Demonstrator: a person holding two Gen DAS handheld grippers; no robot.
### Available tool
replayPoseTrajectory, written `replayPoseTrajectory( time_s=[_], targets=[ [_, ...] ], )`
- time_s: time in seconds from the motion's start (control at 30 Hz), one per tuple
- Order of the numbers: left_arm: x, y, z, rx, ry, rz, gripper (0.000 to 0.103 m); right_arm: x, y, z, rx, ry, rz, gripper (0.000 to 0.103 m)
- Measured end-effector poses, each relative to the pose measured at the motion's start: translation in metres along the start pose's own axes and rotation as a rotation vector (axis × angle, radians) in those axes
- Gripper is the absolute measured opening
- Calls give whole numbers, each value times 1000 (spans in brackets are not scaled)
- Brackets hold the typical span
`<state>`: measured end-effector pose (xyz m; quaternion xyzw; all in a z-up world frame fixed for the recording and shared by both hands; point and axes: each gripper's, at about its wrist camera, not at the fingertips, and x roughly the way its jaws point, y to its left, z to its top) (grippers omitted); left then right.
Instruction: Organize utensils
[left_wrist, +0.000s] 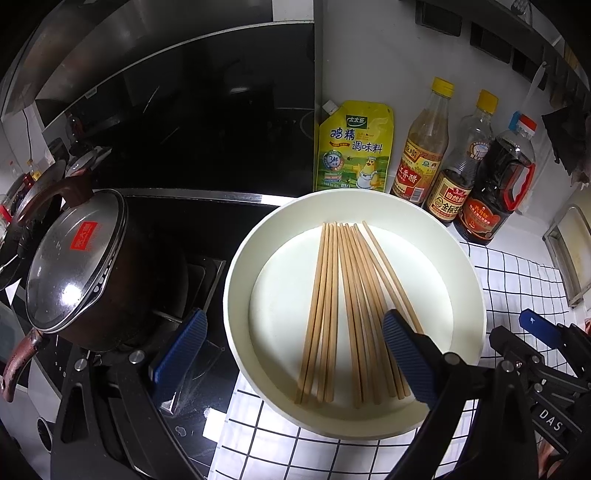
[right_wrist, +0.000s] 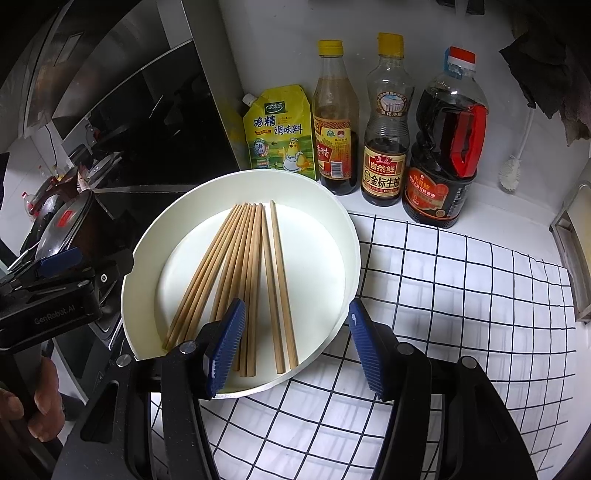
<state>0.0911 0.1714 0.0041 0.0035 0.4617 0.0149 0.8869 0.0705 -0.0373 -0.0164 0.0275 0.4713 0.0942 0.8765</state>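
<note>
While chopsticks (left_wrist: 347, 314) lay fanned in the plate (left_wrist: 236, 295), we held both grippers, left gripper (left_wrist: 291, 358) and right gripper (right_wrist: 295, 347), wide and empty; stage unclear.

A yellow seasoning pouch with a cartoon chicken (right_wrist: 279, 130) leans on the white wall beside three sauce bottles: two yellow-capped glass bottles (right_wrist: 335, 118) (right_wrist: 386, 122) and a dark plastic jug with a red handle (right_wrist: 445, 140). A lidded dark pot (left_wrist: 79, 266) sits on the black stove (left_wrist: 207, 122). A white grid-patterned mat (right_wrist: 461, 295) covers the counter.
</note>
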Motion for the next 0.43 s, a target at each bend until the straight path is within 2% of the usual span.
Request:
replayPoseTrajectory(
  time_s=[0.43],
  targets=[
    [0,0,-1,2,1,2,94,-3,0,1,2,-9,-5,56]
  ],
)
